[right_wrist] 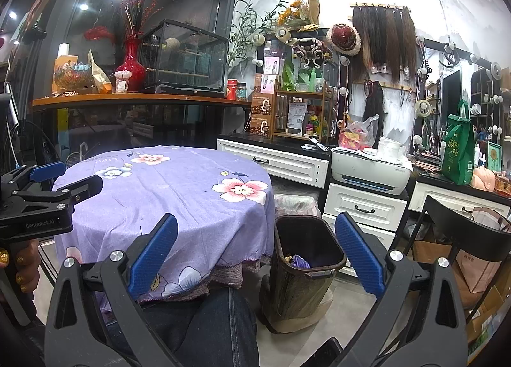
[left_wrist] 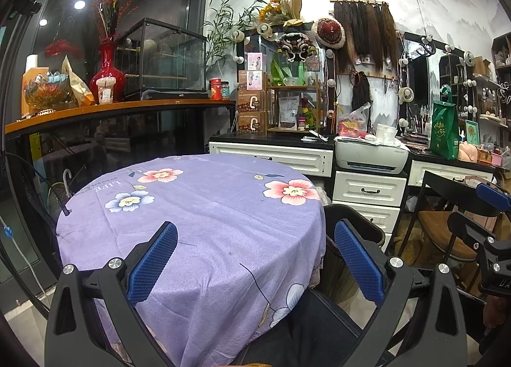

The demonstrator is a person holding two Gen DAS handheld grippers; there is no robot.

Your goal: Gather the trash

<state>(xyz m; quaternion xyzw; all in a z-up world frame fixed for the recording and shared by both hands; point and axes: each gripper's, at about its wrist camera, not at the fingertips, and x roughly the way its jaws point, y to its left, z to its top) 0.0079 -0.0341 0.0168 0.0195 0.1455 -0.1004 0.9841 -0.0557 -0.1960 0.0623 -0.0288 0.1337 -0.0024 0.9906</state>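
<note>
The left gripper (left_wrist: 255, 263) has its two blue fingers spread wide with nothing between them. The right gripper (right_wrist: 257, 253) is the same: wide apart and holding nothing. Both hang just above the person's knee (right_wrist: 220, 328), near the edge of the table (right_wrist: 166, 194). They look like they are waiting, because there is no trash on the table to grab.

The trash that can be seen is in the bin (right_wrist: 303, 268). The bin stands on the floor, just beside the table, on the person's right. A purple scrap (right_wrist: 300, 261) and some other small bits lie at the bottom. The bin is likely put there so the right gripper can drop things in with a short move. From the left wrist view, only the bin's dark rim (left_wrist: 361, 220) shows behind a finger.

The table is round and wears a purple cloth with pink and blue flowers. The cloth is bare. So the job looks done, or nearly done.

The room is crowded. A long shelf (left_wrist: 121, 108) holds a red vase (left_wrist: 107, 74) and a glass box (left_wrist: 166, 60). White drawers (right_wrist: 364, 207) and a printer (right_wrist: 370, 168) stand behind the bin.
</note>
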